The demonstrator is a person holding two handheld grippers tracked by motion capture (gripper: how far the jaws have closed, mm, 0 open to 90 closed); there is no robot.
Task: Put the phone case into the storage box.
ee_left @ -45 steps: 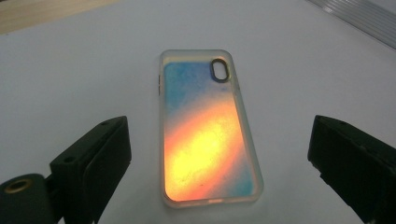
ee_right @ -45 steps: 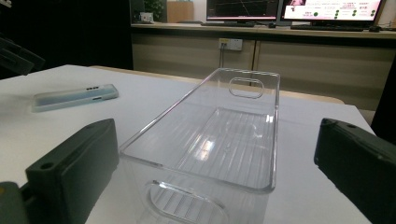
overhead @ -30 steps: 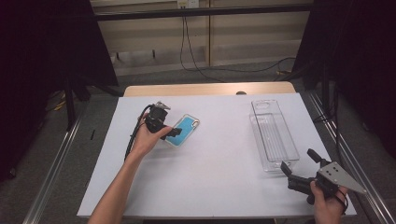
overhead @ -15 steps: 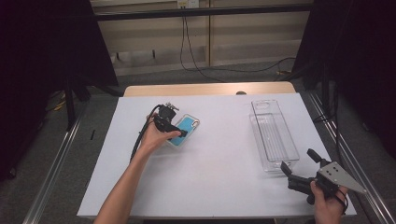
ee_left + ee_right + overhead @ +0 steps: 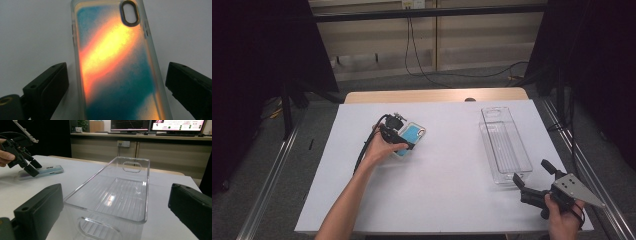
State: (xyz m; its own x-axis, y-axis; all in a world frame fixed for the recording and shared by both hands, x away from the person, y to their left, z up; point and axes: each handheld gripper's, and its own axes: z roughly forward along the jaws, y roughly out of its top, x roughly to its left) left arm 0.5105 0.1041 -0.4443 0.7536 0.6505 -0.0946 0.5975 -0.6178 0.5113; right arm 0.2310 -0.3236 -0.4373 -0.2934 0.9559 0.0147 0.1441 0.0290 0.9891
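on white table [image 5: 447, 170]: one phone case [image 5: 408, 139], one clear bin [image 5: 505, 144]

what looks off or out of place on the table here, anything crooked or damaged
Nothing stands out. The phone case lies flat and whole between the open left gripper, askew to the table edge. The clear bin stands upright, empty and intact near the right gripper.

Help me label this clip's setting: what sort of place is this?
Probably a lab or office recording station: a white-topped table inside a metal frame with dark curtains, loose cables on the floor behind, and computer monitors on a bench at the back.
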